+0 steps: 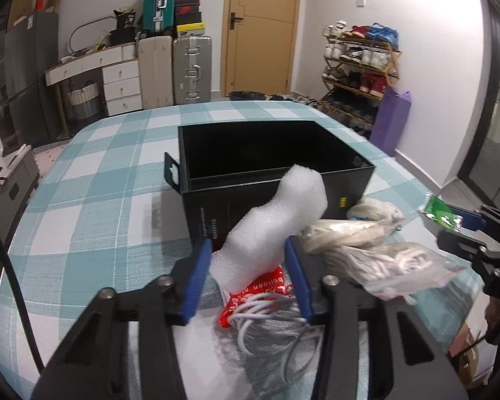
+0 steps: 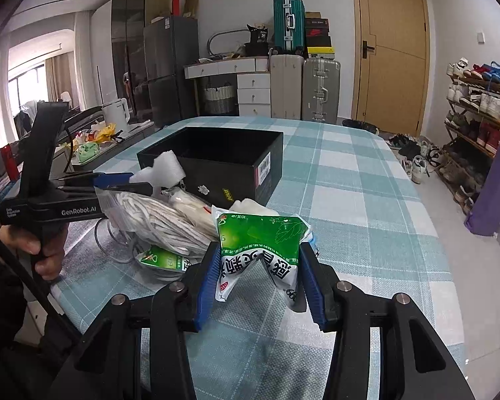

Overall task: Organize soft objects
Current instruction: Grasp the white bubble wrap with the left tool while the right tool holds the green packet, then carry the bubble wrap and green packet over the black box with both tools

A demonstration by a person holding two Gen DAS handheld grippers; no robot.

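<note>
Only the right wrist view shows the room's left side: a window, a fridge [image 2: 170, 66] and a hand [image 2: 46, 250] gripping the left claw's handle at the left edge. Only the left wrist view shows the red packet [image 1: 256, 295] and the grey cable [image 1: 270, 320] lying low in the frame under the left claw.

The table [image 1: 83, 166] wears a teal-and-white check cloth and fills the middle of both views. On it, centre frame, stands the open black box [image 1: 273, 163], its inside dark (whether it holds anything cannot be told).

The soft things lie heaped just in front of the box. The foam [image 1: 276, 220] is white, lumpy and tilted up toward the box's near wall; the left claw [image 1: 246, 280] pinches its lower end between blue pads. To its right, a clear bag of white cord [image 1: 396, 266] lies against a pale cloth bundle [image 1: 346, 230]. The green pouch [image 2: 261, 250], printed in white and crumpled into a V, sits low centre in the right wrist view, squeezed in the right claw [image 2: 260, 280] above the cloth. A second green pouch [image 2: 163, 260] lies left of it, partly under the cord bag.

The cord bag and bundle lie between the right claw and the box.
</note>
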